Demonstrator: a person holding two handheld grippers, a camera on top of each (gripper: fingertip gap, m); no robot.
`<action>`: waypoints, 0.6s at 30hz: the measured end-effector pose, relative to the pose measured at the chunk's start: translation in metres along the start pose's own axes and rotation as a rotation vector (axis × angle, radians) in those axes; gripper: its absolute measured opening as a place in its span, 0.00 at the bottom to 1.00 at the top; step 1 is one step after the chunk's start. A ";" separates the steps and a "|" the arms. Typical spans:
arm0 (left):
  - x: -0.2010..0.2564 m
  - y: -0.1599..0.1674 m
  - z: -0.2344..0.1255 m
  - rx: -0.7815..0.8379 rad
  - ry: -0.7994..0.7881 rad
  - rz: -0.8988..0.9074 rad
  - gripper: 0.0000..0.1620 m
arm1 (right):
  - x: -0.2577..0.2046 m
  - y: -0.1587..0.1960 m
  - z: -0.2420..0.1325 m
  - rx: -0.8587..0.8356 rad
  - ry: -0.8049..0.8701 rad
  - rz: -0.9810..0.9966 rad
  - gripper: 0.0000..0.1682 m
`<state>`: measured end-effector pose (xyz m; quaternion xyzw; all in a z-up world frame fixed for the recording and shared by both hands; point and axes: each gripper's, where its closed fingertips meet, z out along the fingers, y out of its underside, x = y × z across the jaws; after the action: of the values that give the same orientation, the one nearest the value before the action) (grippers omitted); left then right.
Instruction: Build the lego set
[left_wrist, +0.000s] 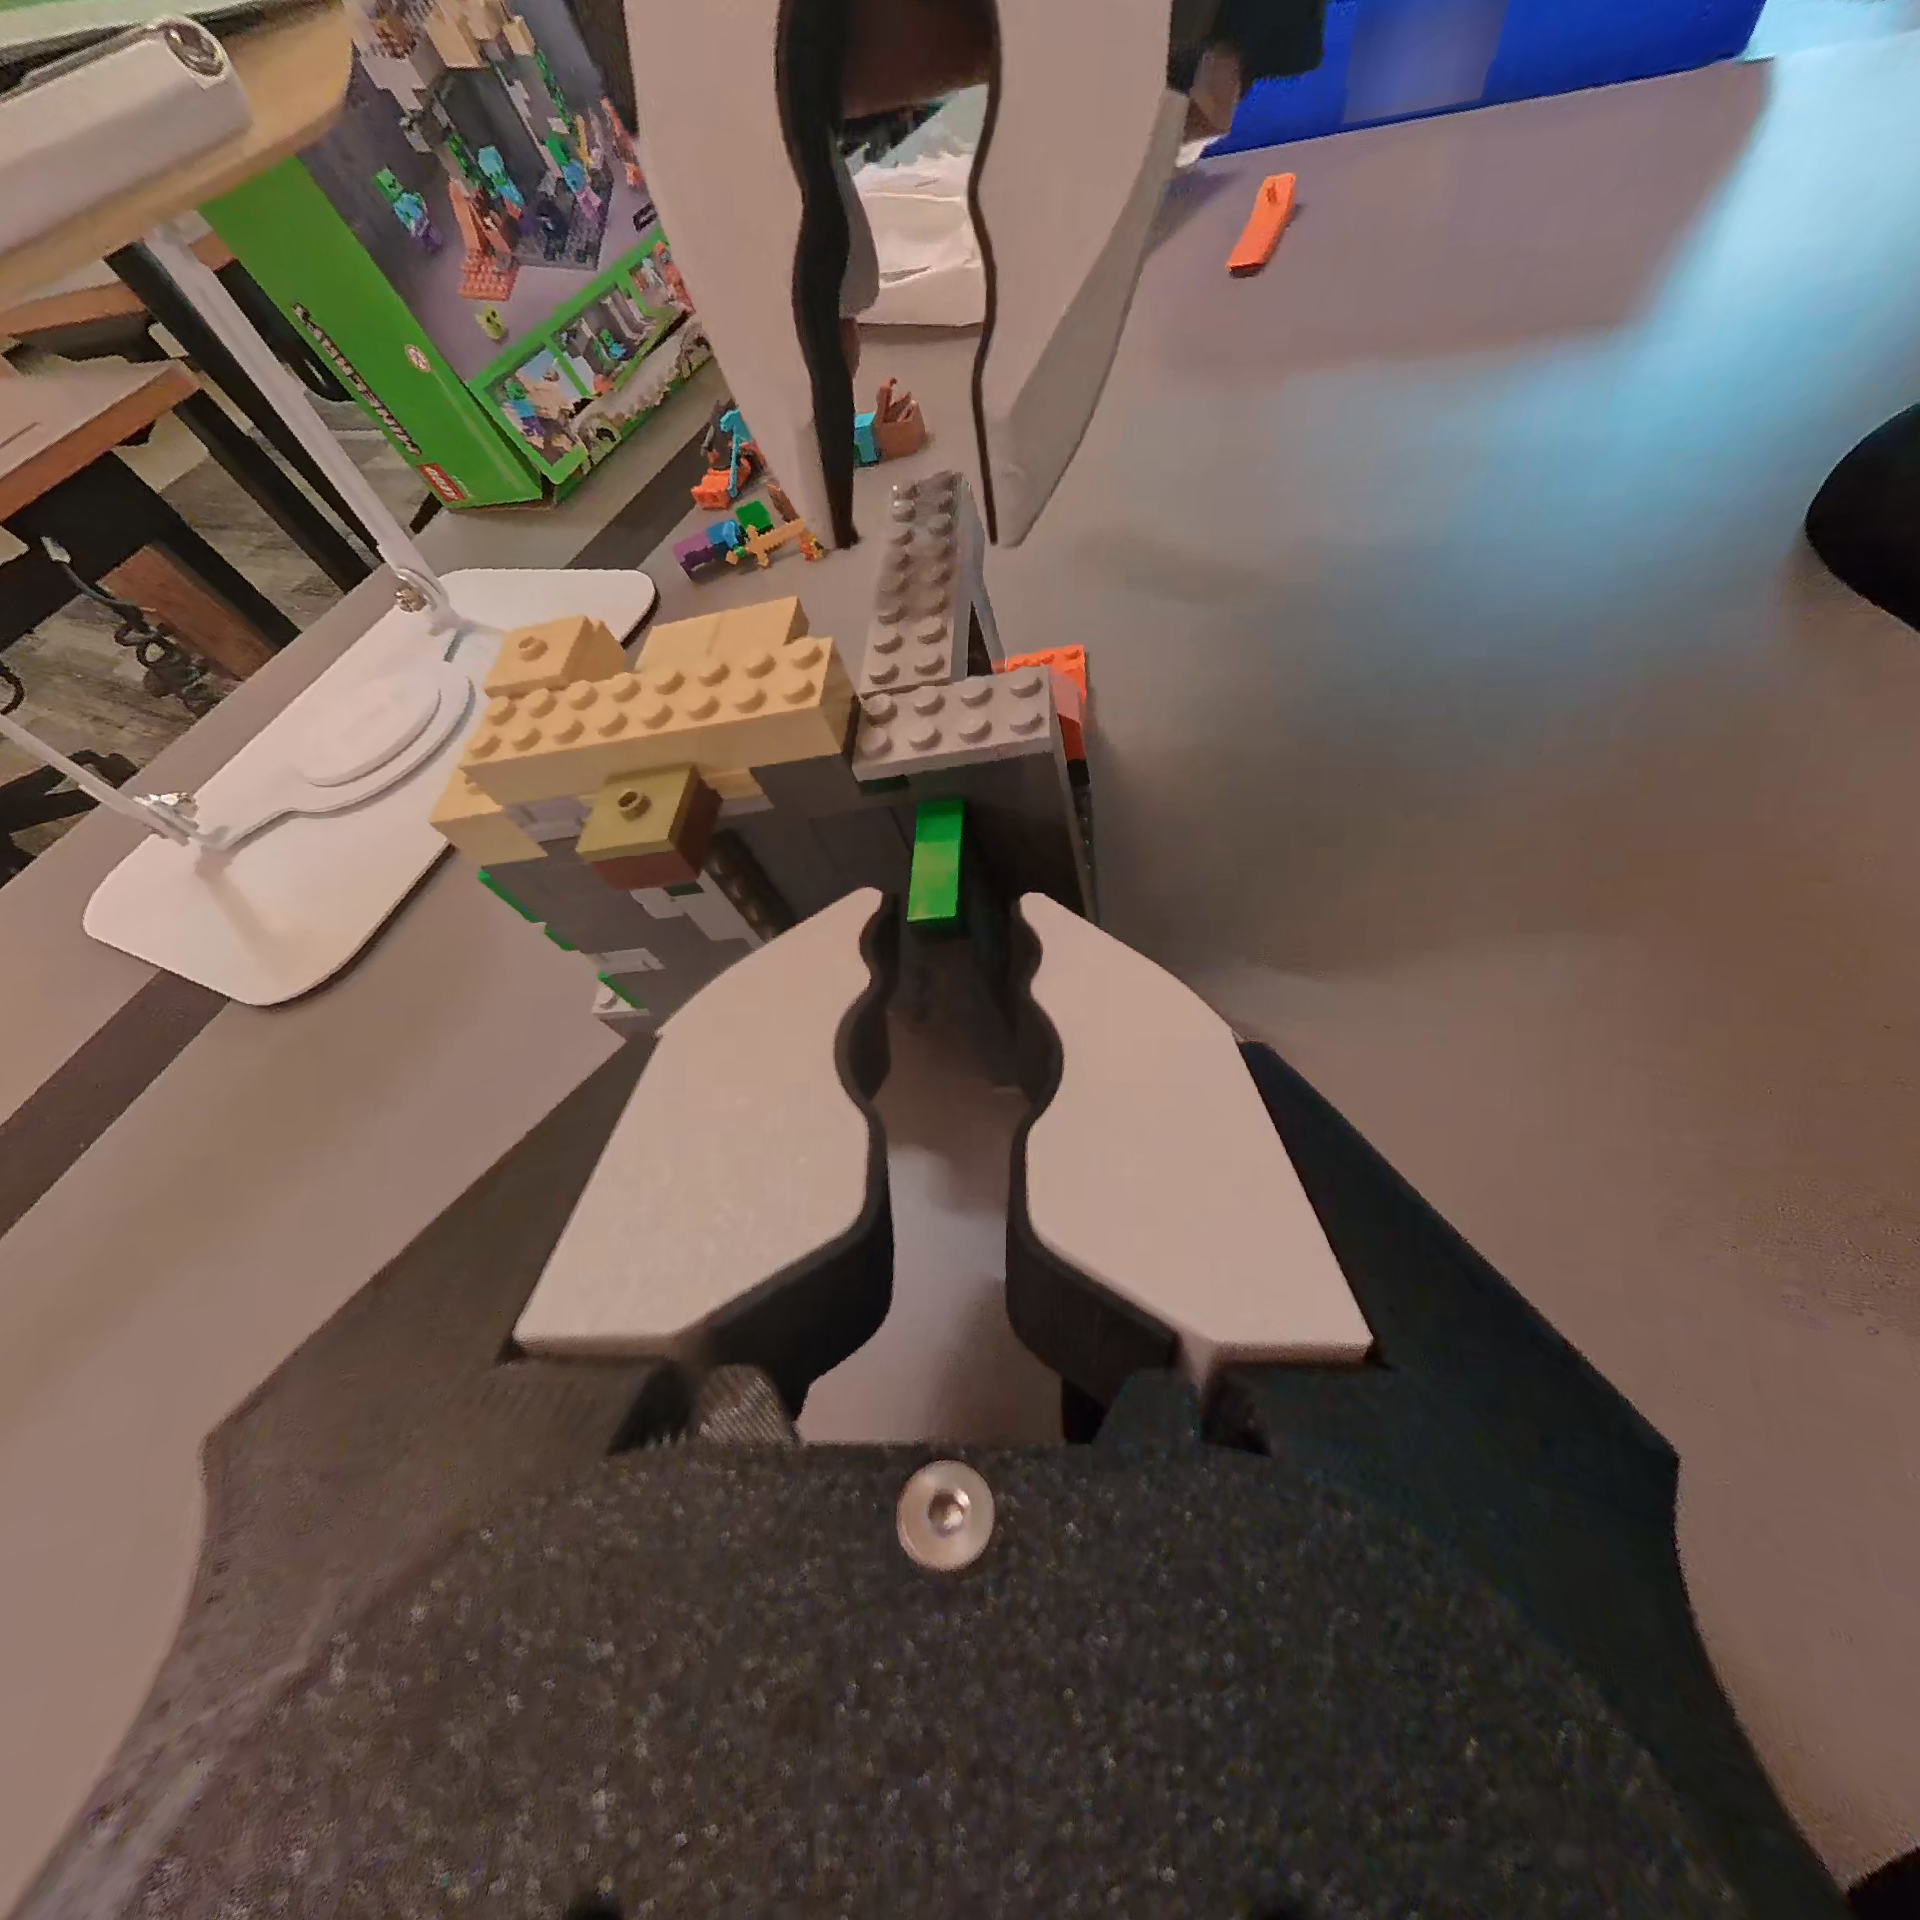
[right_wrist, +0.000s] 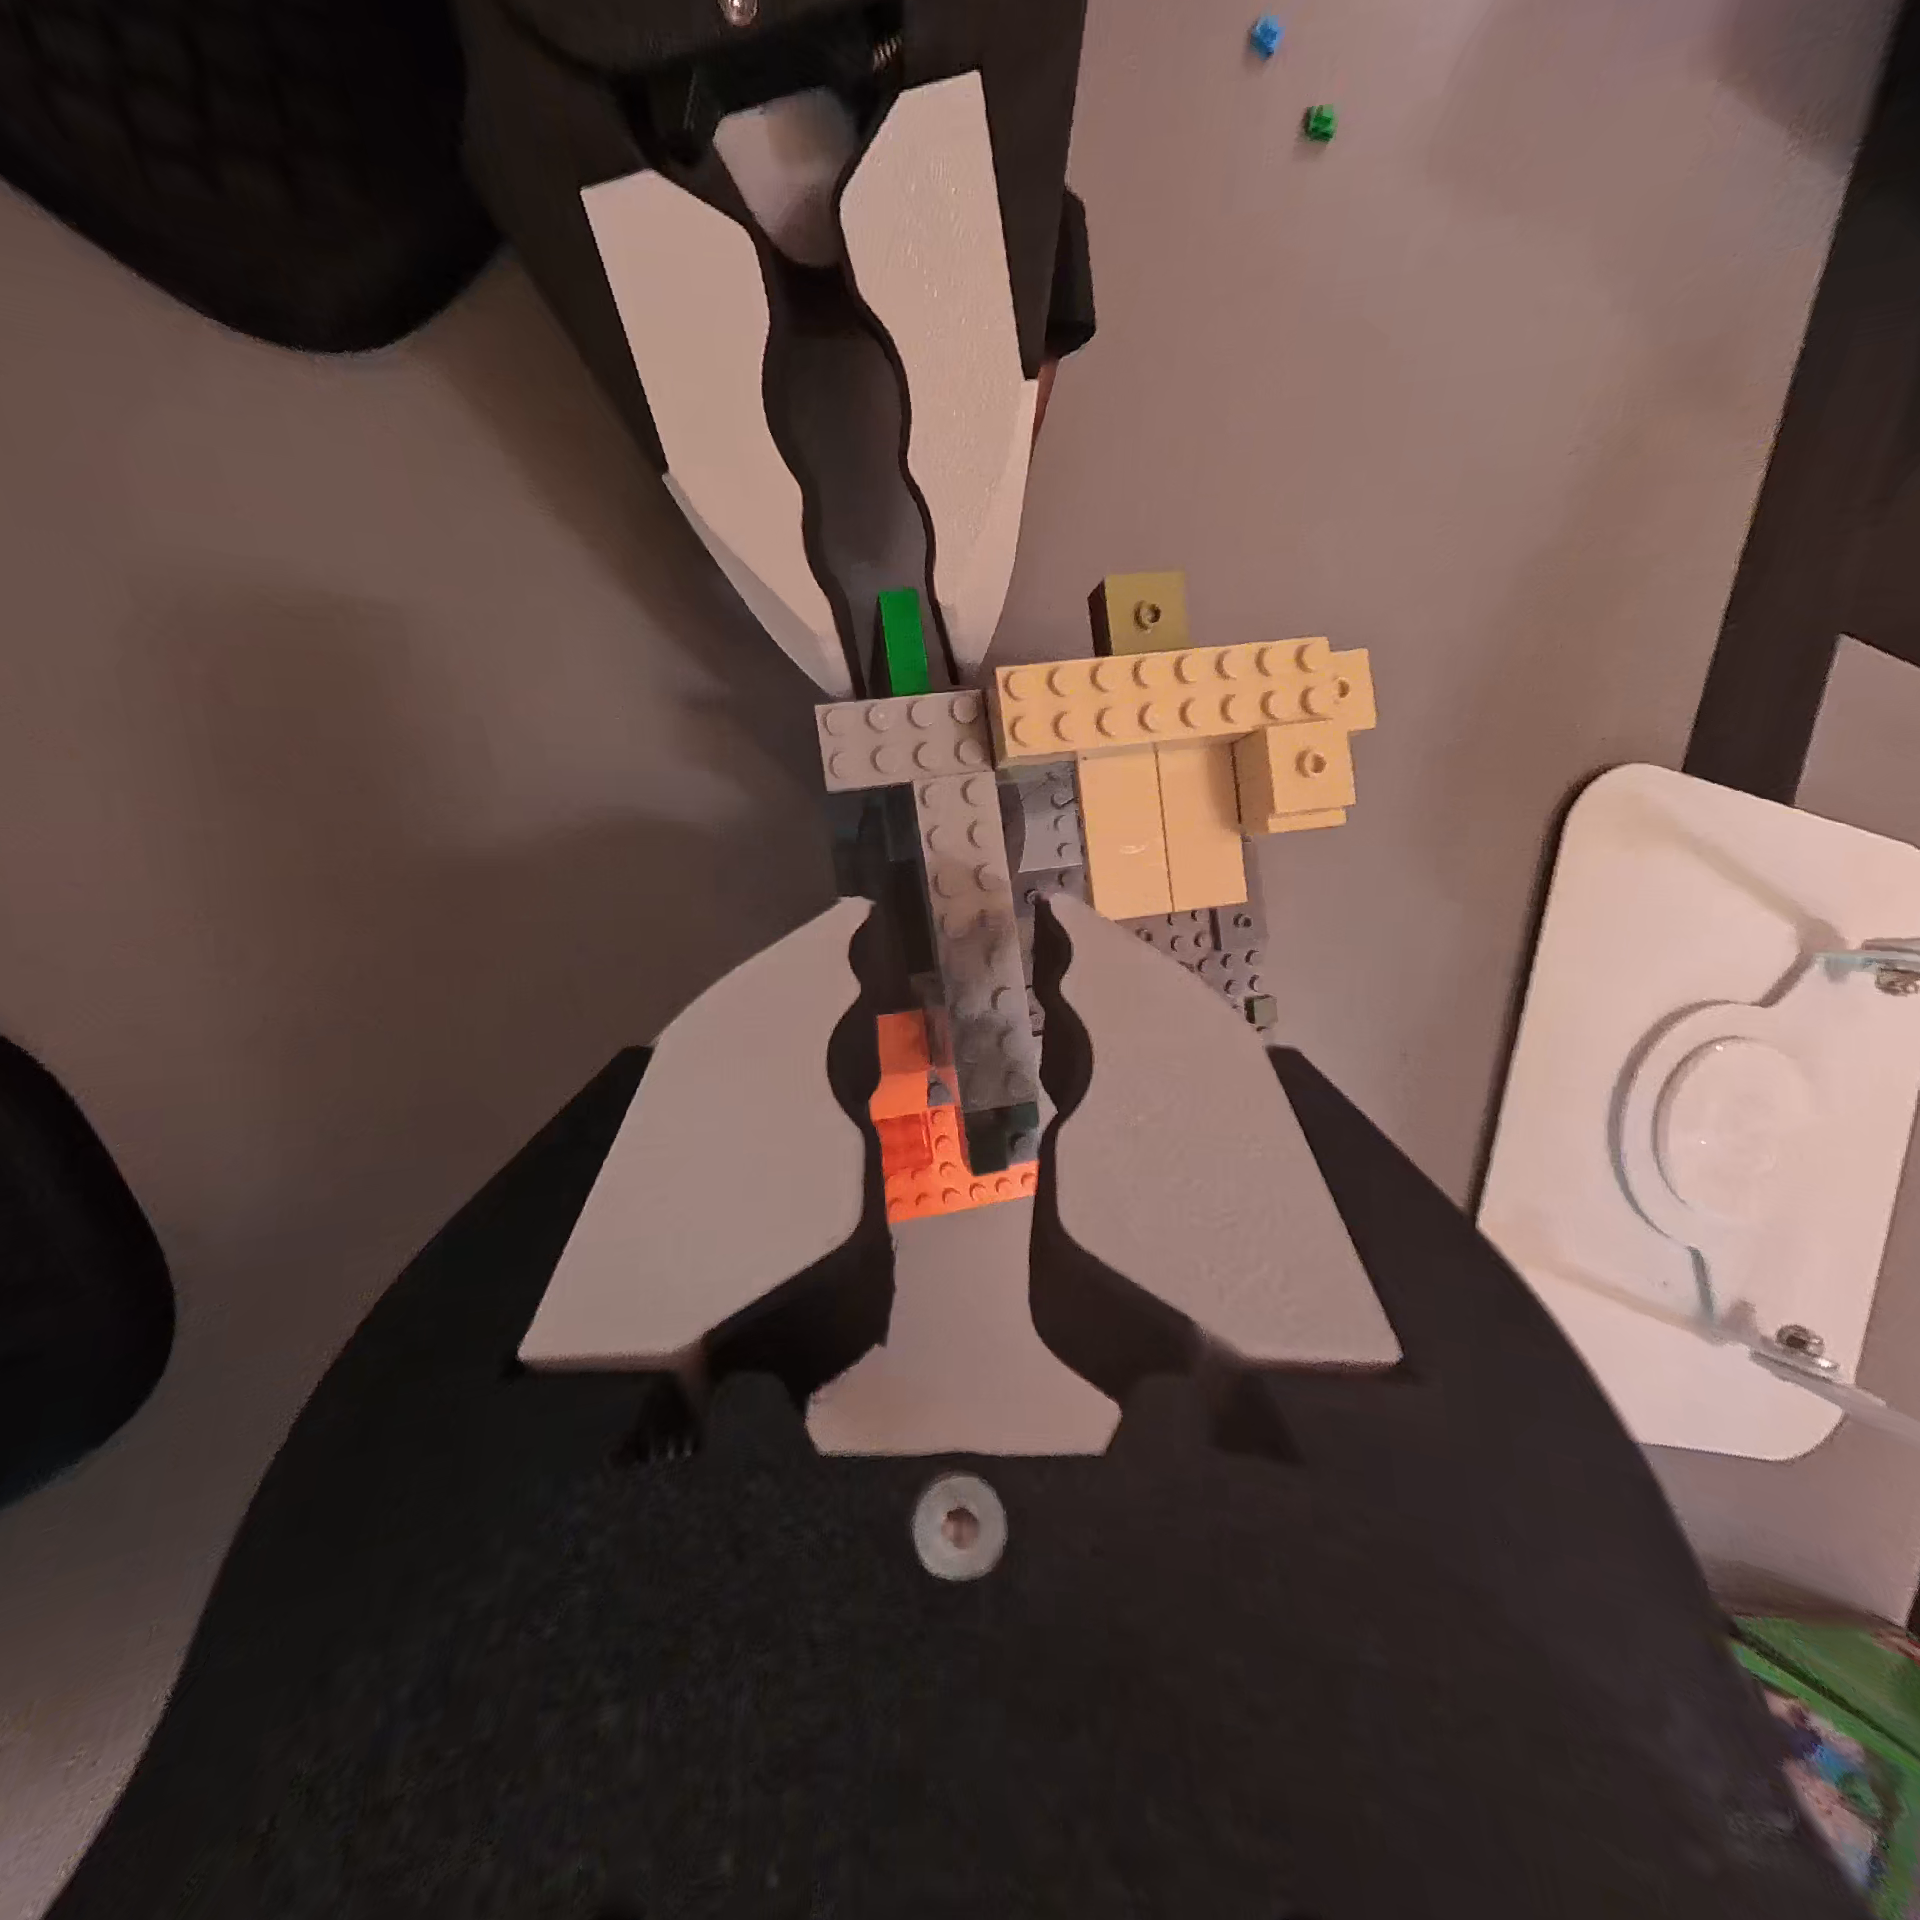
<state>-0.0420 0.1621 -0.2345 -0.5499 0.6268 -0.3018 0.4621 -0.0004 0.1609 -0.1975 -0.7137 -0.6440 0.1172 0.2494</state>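
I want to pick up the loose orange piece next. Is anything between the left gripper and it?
Yes. The Lego build stands right in front of the left gripper, and the right gripper hangs just beyond it. The orange piece lies farther back right on the table.

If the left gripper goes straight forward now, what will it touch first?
Most likely the green piece on the lego build, right ahead of the left gripper. How far apart they are is hard to judge.
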 end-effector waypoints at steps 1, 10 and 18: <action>0.000 0.001 0.000 -0.002 -0.002 -0.001 0.12 | 0.001 0.000 0.001 -0.022 -0.010 -0.006 0.15; 0.002 0.003 0.002 -0.001 0.008 -0.010 0.11 | 0.001 0.007 0.010 -0.140 -0.082 -0.029 0.13; 0.002 0.005 0.003 -0.007 0.012 -0.009 0.11 | 0.002 0.011 0.013 -0.159 -0.129 -0.027 0.10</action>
<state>-0.0412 0.1612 -0.2410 -0.5528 0.6281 -0.3049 0.4550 0.0033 0.1649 -0.2140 -0.7134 -0.6756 0.1082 0.1517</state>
